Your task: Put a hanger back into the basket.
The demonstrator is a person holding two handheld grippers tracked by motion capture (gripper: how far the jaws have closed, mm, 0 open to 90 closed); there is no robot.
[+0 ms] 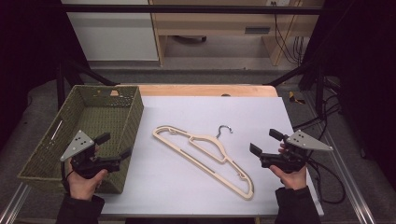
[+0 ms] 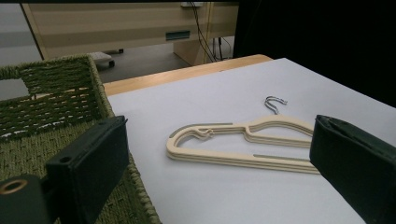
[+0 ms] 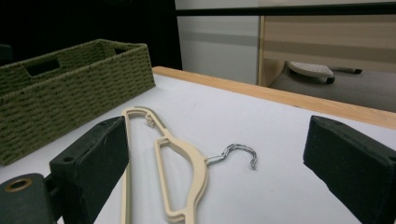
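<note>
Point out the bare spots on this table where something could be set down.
Free: the white sheet between the hanger and the table's far edge, and the near strip between hanger and left gripper. The woven basket is also empty. Tightest: between the hanger's near end and the right gripper.

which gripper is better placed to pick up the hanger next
Probably the right gripper: it hangs open over the bare white sheet, aimed at the beige hanger, close to its lower end. The left gripper, also open, hovers at the green woven basket.
</note>
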